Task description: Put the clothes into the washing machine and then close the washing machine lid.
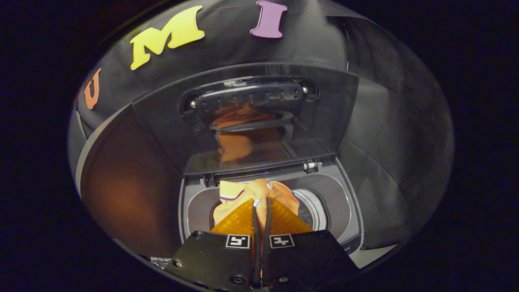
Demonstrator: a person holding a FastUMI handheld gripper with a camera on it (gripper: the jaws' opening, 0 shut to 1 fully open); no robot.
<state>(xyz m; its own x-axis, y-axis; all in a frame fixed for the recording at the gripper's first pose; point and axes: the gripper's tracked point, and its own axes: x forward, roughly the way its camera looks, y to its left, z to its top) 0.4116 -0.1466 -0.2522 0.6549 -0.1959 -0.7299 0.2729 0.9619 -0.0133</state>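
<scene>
An orange garment with a pale collar and small white buttons hangs from my gripper, whose fingers are shut on its cloth. It dangles right over the round drum opening of the top-loading washing machine. The machine's tinted see-through lid stands upright behind the opening, hinged at the far side, and mirrors the orange cloth. The lower part of the garment is hidden behind my fingers.
Black cloth walls close in the booth behind and to the right of the machine. A dark curved panel with an orange glow rises at the left of the machine.
</scene>
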